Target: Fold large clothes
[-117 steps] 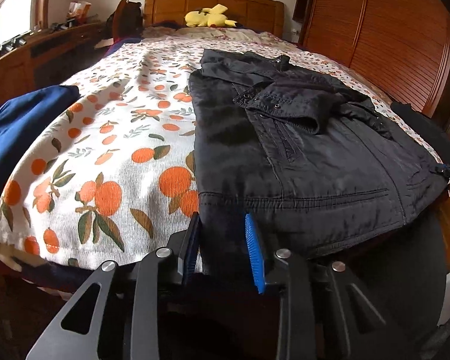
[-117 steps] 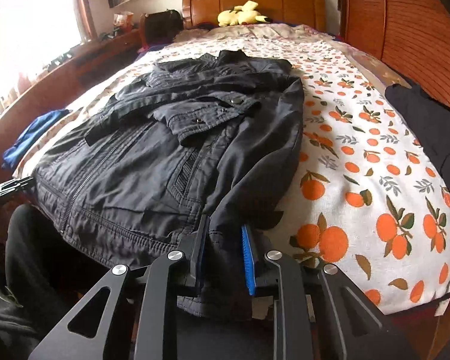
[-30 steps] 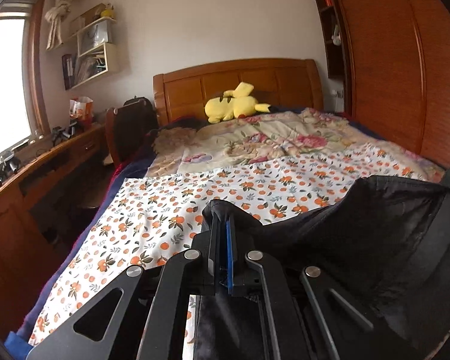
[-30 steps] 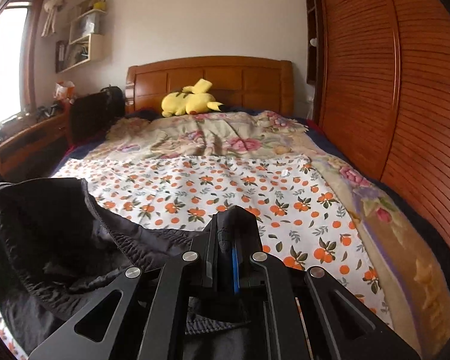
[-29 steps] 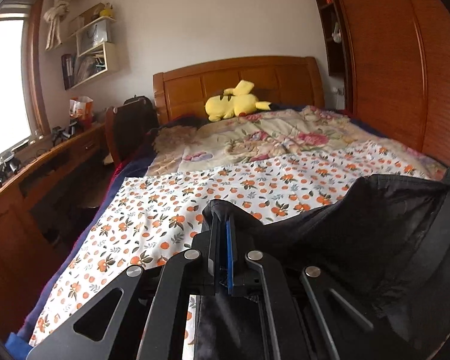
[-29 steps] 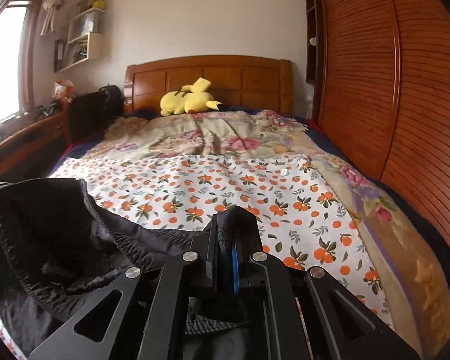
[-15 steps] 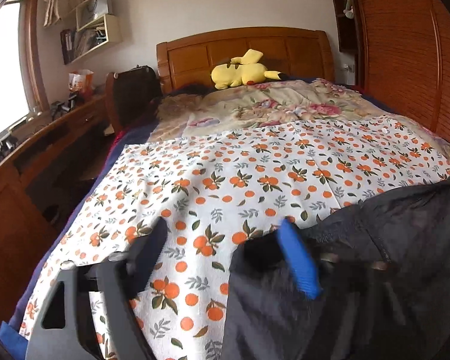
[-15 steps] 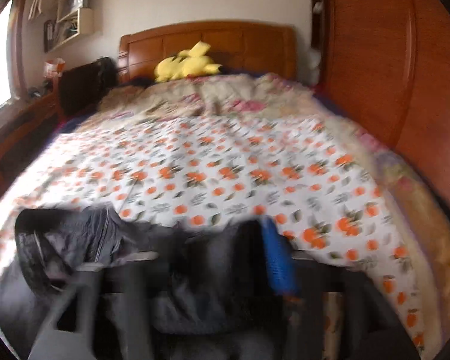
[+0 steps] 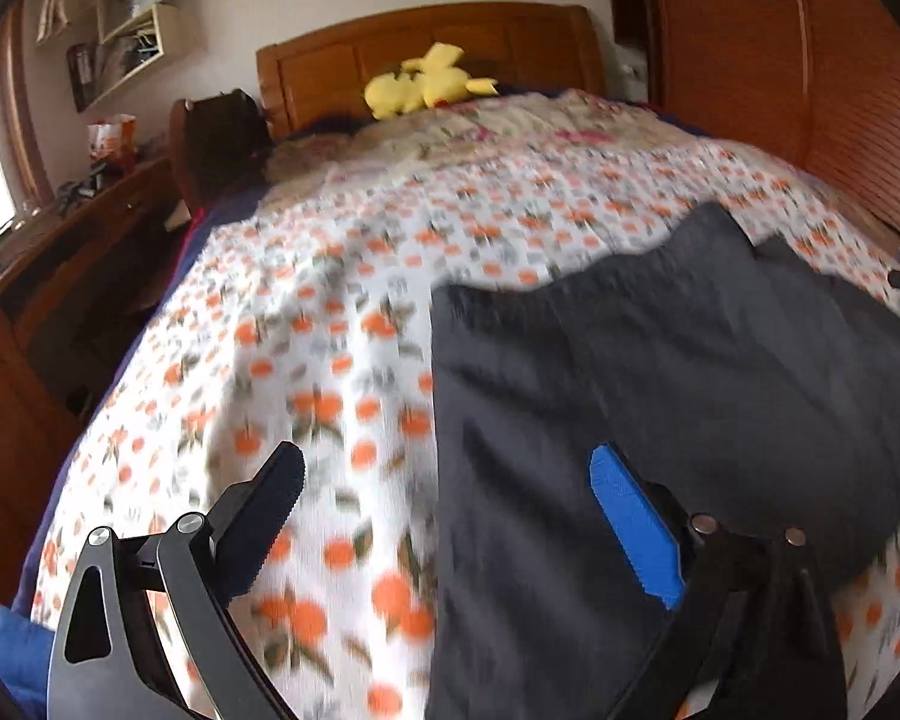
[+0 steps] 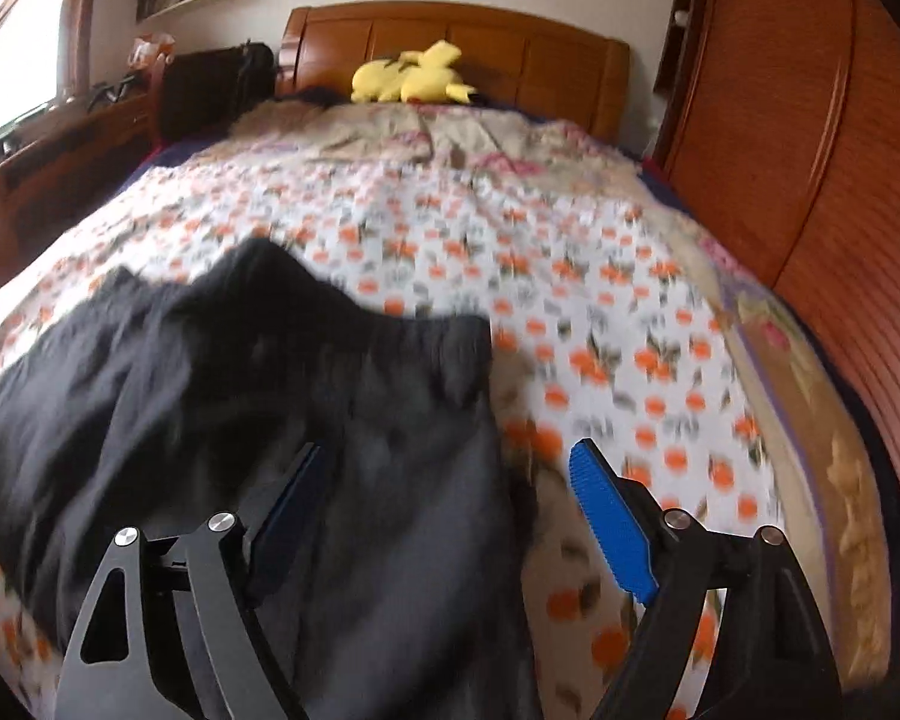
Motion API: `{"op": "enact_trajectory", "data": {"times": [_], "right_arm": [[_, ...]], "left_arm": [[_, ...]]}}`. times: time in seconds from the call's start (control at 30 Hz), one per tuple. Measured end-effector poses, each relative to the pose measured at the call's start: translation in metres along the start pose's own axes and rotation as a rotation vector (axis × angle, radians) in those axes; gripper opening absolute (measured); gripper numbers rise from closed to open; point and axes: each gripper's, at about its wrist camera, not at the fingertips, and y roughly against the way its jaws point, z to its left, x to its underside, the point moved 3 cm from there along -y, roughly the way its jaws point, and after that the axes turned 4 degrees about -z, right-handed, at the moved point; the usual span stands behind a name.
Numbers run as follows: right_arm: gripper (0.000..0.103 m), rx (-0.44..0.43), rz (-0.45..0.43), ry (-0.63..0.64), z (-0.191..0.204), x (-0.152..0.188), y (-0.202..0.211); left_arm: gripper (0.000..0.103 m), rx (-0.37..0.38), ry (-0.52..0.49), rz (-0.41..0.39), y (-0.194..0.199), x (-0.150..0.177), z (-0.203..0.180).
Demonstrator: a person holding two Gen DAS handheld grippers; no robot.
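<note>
Your left gripper (image 9: 444, 468) and right gripper (image 10: 450, 450) have just opened wide, empty, above the matte black jacket (image 9: 660, 372) at 6 o'clock on the orange-print sheet (image 9: 306, 312); only the left view shows a blue cloth (image 9: 21, 654).

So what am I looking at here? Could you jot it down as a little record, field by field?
Place: bed with orange-print cover
Garment: dark jacket, lying folded over on the cover
Left gripper: jaws just opened, wide apart, jacket's edge below them, not pinched
Right gripper: jaws just opened, then eased in slightly, not gripping the jacket
At the headboard: yellow plush toy
Picture quality: blurred
</note>
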Motion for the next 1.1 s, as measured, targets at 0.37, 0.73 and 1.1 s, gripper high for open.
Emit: {"op": "enact_trajectory", "data": {"times": [0.37, 0.73, 1.1], "right_arm": [[0.080, -0.030, 0.124, -0.140, -0.021, 0.059, 0.008], [0.083, -0.065, 0.234, -0.276, -0.027, 0.102, 0.010], [0.043, -0.230, 0.297, -0.363, -0.018, 0.113, 0.013]], "left_arm": [[0.097, 0.042, 0.092, 0.092, 0.027, 0.076, 0.012], [0.082, 0.145, 0.256, 0.162, 0.013, 0.094, 0.019], [0.049, 0.196, 0.327, 0.203, 0.006, 0.098, 0.006]]}}
